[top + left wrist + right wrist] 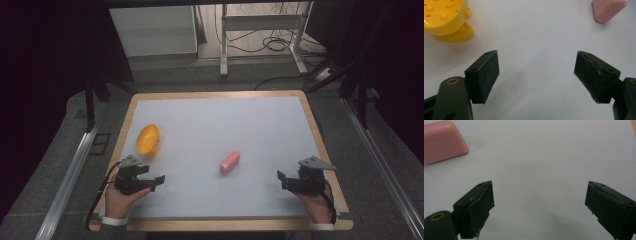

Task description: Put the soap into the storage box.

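Pink soap bar, lying flat mid-desk, well apart from both the left gripper and right gripper, each jaws apart and empty: risk that its smooth rounded sides slip from a shallow pinch, skidding toward the yellow dish.

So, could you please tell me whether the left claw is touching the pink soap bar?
Apart. In the high view, bare white table surface lies between the open left claw and the pink soap bar.
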Demonstrator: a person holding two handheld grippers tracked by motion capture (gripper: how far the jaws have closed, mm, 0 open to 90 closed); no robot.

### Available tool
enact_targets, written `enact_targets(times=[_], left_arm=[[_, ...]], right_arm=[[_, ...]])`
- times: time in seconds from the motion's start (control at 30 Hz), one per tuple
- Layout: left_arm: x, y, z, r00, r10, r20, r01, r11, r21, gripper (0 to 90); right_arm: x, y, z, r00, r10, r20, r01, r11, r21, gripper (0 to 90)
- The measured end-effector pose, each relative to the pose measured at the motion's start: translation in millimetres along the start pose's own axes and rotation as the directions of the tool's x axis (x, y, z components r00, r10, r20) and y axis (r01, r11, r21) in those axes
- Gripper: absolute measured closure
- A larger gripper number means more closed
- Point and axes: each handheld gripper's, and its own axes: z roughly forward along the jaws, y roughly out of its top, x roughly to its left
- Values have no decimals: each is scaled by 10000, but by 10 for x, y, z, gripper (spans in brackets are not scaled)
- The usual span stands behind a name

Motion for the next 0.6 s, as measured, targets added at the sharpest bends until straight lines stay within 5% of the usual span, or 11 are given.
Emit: enact_targets(times=[0.1,0.6], left_arm=[[3,-3,6,10000,73,-22,-73,9999,68,208],[13,-9,-16,9996,257,-136,-255,9996,137,218]], right_arm=[[10,-5,3,9985,-66,-543,68,10000,38,82],[-14,-16,-2,9988,-39,-482,44,9999,104,83]])
